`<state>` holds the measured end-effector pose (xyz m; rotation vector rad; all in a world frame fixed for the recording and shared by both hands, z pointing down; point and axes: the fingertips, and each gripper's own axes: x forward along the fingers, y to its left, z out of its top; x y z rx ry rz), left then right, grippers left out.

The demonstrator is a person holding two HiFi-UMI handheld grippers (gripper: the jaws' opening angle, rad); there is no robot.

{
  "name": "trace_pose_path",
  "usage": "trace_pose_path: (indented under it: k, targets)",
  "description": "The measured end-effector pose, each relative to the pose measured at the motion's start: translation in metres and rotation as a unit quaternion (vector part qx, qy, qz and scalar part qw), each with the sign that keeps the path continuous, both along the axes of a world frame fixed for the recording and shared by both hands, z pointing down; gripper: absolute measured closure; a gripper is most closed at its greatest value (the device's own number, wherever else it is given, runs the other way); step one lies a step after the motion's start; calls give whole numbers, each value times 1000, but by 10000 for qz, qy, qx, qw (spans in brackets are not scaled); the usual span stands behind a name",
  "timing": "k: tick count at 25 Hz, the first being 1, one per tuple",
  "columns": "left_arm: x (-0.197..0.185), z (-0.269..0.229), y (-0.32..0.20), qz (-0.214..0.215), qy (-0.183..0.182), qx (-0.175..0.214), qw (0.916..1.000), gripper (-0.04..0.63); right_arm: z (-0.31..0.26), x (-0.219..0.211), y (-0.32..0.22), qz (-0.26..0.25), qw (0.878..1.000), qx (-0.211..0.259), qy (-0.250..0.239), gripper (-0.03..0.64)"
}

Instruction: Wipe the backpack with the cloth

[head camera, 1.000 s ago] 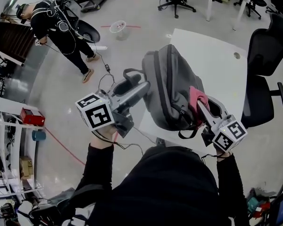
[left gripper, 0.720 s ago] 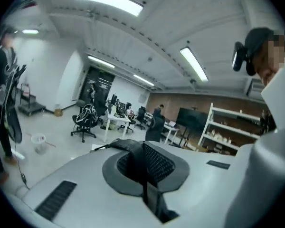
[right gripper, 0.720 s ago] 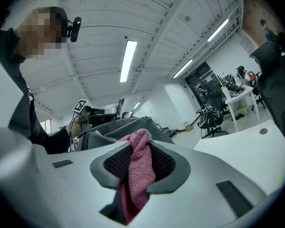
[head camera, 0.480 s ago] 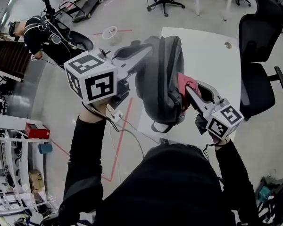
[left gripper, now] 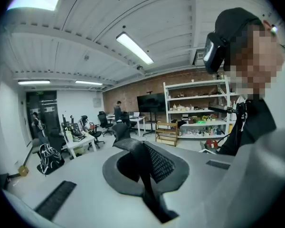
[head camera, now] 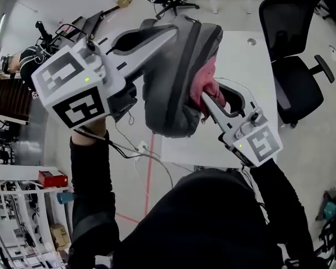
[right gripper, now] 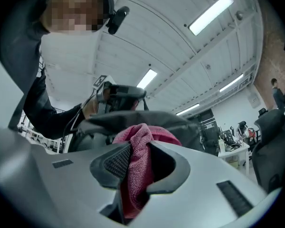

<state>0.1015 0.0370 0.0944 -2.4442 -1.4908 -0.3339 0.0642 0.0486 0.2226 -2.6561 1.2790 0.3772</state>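
Observation:
The grey backpack (head camera: 173,77) hangs in the air above the white table (head camera: 243,66), its bottom end toward me. My left gripper (head camera: 167,33) reaches to its upper end and is shut on the backpack's dark handle strap (left gripper: 152,198), which runs down between the closed pads. The right gripper (head camera: 204,97) is shut on the pink cloth (head camera: 206,76) and holds it against the backpack's right side. In the right gripper view the cloth (right gripper: 140,165) is bunched between the pads, with the backpack (right gripper: 133,120) right behind it.
A black office chair (head camera: 291,66) stands right of the table. Another person (head camera: 25,58) is on the floor area at far left beside some equipment. Cables trail from the grippers below the backpack. Shelving (head camera: 22,206) stands at the lower left.
The left gripper closed on the backpack's handle and lifted the backpack off the table, rolling as it rose. The right gripper rose with the cloth still against the backpack.

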Motion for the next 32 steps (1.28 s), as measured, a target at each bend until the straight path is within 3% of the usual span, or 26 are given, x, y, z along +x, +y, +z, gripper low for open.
trace_pose_path:
  k: [4, 6, 8, 11, 13, 15, 17, 19, 23, 25, 27, 29, 32]
  targets:
    - [-7, 3, -9, -35, 82, 32, 10000, 578, 82, 0, 15, 106, 9950, -494, -866, 517]
    - [-8, 25, -12, -57, -76, 222, 9997, 578, 152, -10, 33, 225, 9839, -789, -1590, 517]
    - [-8, 57, -10, -72, -148, 719, 9973, 578, 228, -27, 51, 271, 9638, -964, -2473, 517]
    - [-5, 105, 5, 64, 19, 1640, 9864, 578, 318, -50, 69, 357, 9216, -1354, -3621, 517]
    - [-3, 123, 17, 193, 166, 2020, 9791, 578, 356, -61, 75, 378, 8963, -1647, -4099, 517]
    - [1, 129, 25, 196, 271, 2190, 9752, 578, 373, -64, 76, 355, 8840, -1671, -4351, 517]
    - [8, 131, 27, 64, 374, 2322, 9719, 578, 362, -58, 70, 296, 8897, -1515, -4297, 517]
    - [17, 135, 25, -157, 476, 2462, 9679, 578, 319, -47, 58, 158, 9132, -1252, -3875, 517]
    - [34, 143, 8, -847, 665, 2655, 9581, 578, 172, -24, 42, 6, 9712, -577, -2312, 517]
    - [39, 145, -2, -1233, 815, 2706, 9513, 578, 93, -16, 46, 147, 9893, -258, -1430, 517]
    - [43, 149, -12, -1600, 959, 2757, 9430, 578, 41, -13, 54, 343, 9968, -115, -713, 517]
    - [44, 155, -21, -1910, 934, 2642, 9407, 577, 34, -9, 54, 351, 9977, -230, -529, 517]
    - [41, 159, -25, -2235, 351, 1697, 9592, 578, 94, 2, 44, 114, 9927, -543, -1067, 517]
